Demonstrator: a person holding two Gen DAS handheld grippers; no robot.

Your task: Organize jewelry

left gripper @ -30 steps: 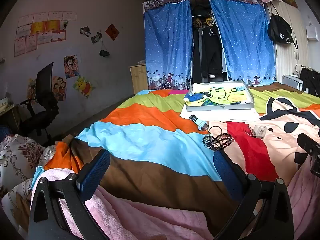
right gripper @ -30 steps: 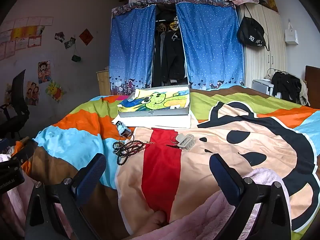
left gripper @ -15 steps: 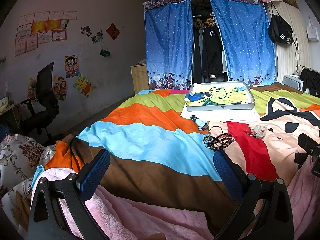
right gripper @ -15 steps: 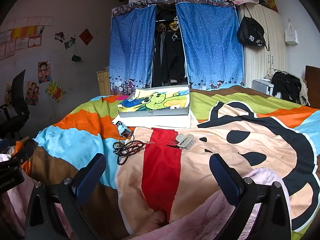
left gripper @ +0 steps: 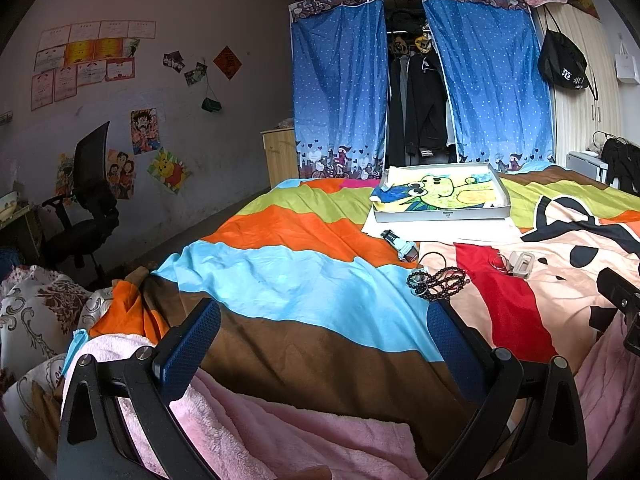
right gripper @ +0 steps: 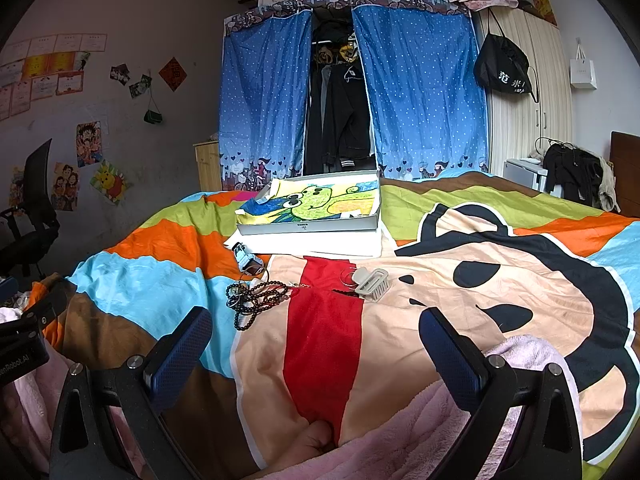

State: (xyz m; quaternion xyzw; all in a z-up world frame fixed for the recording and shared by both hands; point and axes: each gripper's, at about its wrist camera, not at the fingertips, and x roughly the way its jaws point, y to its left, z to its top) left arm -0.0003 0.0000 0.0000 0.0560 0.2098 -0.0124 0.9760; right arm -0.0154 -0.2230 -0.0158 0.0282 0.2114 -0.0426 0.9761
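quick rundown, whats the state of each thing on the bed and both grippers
left hand-held gripper: open, holding nothing
right hand-held gripper: open, holding nothing
tray: lidless, drawing inside
bead necklaces: tangled heap
watch: lying on the blanket
hair claw clip: lying on its side

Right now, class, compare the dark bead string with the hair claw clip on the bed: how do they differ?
The bead string is dark, limp and tangled in loops; the hair claw clip is pale grey, rigid and toothed. The bead string lies by the blue stripe; the clip lies right of the red stripe. Both rest loose on the bedspread, untouched by either gripper.
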